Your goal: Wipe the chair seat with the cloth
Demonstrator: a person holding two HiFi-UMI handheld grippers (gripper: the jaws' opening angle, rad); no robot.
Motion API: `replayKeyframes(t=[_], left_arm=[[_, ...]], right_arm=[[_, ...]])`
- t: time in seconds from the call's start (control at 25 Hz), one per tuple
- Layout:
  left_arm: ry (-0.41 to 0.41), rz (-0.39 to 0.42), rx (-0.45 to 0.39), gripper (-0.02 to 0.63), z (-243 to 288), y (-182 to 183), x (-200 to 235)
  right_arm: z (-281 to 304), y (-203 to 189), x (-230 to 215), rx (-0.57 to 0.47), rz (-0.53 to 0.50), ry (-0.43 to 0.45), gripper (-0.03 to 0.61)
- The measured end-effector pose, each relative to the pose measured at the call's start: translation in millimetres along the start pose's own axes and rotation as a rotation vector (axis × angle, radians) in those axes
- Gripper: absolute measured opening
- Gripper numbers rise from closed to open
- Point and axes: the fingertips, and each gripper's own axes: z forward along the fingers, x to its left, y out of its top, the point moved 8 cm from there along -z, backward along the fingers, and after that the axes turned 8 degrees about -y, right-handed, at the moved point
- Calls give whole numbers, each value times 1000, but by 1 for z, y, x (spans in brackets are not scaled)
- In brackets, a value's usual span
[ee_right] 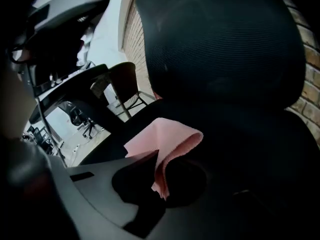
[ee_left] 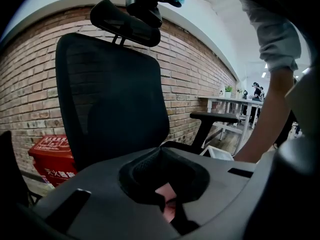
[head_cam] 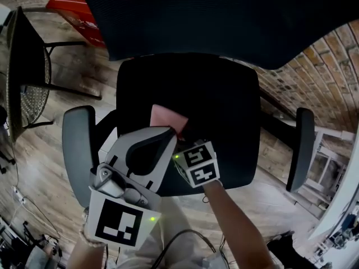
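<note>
The cloth [head_cam: 167, 118] lies on the chair seat [head_cam: 224, 111], seemingly in the right claw [head_cam: 182, 137], left claw [head_cam: 170, 131] beside

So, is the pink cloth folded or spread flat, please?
Folded: the cloth doubles over itself where the right gripper pinches it.

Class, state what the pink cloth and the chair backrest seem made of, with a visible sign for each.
Pink cloth: soft matte fabric, perhaps microfibre; it folds limply. Chair backrest: black mesh textile, matte; fine ribbed weave shows.

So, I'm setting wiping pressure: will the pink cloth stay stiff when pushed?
Probably floppy: the pink cloth folds over and droops from the right gripper. Likely light, being thin. It may bunch against the chair seat.
</note>
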Motion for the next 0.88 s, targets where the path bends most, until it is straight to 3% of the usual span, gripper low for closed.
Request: replayKeyframes(t=[0.28,0.44,0.88], left_arm=[[46,16,-7,18,-7,15,32],[54,25,1,18,-10,18,37],[59,53,5,18,-10,18,22]], right_arm=[[42,52,-20,2,-18,-9,51],[49,62,-12,1,15,12,51],[1,-15,87,24,72,167,51]])
